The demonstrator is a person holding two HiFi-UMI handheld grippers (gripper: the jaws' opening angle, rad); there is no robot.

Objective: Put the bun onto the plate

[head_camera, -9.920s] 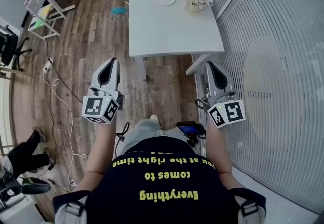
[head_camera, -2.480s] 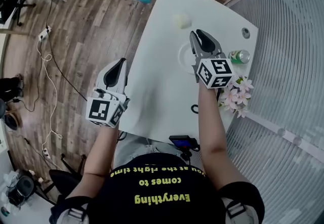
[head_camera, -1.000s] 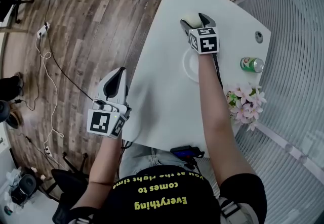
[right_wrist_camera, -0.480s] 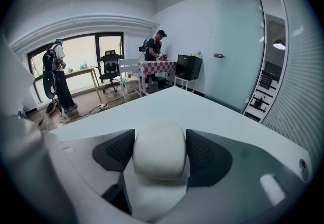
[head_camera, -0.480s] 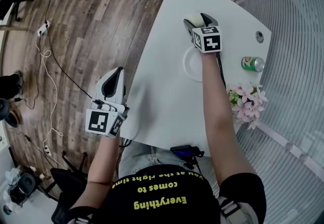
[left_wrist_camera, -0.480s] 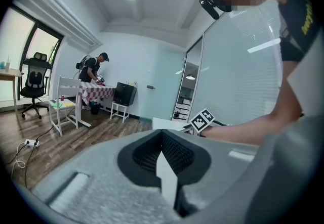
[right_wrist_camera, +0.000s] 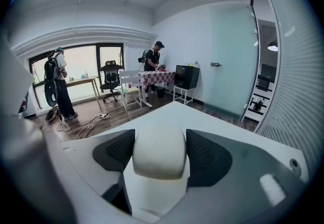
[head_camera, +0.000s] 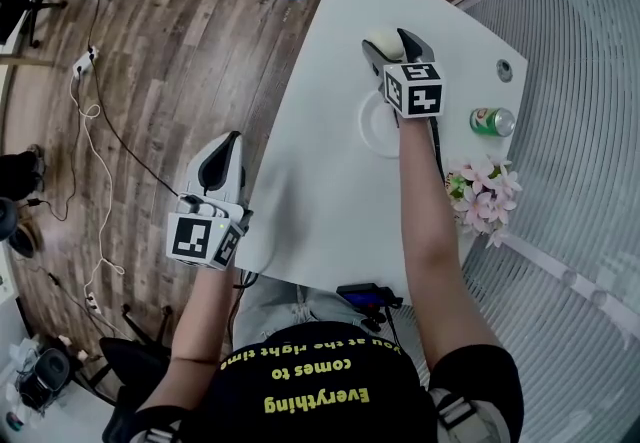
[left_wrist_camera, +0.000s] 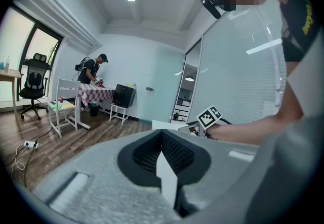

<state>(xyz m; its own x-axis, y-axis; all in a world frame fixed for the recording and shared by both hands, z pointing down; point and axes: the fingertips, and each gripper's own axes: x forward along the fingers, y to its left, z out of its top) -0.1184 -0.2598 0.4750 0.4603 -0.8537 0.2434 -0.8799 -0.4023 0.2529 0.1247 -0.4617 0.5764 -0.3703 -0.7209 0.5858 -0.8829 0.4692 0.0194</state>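
A pale round bun [head_camera: 381,39] [right_wrist_camera: 159,151] sits squeezed between the pads of my right gripper [head_camera: 388,43] [right_wrist_camera: 159,156], whose jaws have just been closing onto it. The bun hangs a little above the white table [head_camera: 320,171], just beyond the far rim of the white plate [head_camera: 371,131]. My left gripper [head_camera: 224,145] [left_wrist_camera: 163,156] floats off the table's left edge over the wooden floor, jaws shut with nothing in them. The plate does not show in either gripper view.
A green can [head_camera: 491,120] lies on its side right of the plate, and a pot of pink flowers [head_camera: 478,189] stands near the table's right edge. A slatted glass wall [head_camera: 580,131] runs along the right. People, chairs and small tables are far off across the room.
My right gripper has risen off the table with the bun between its pads and drawn back slightly toward the plate. The left gripper has stayed put.
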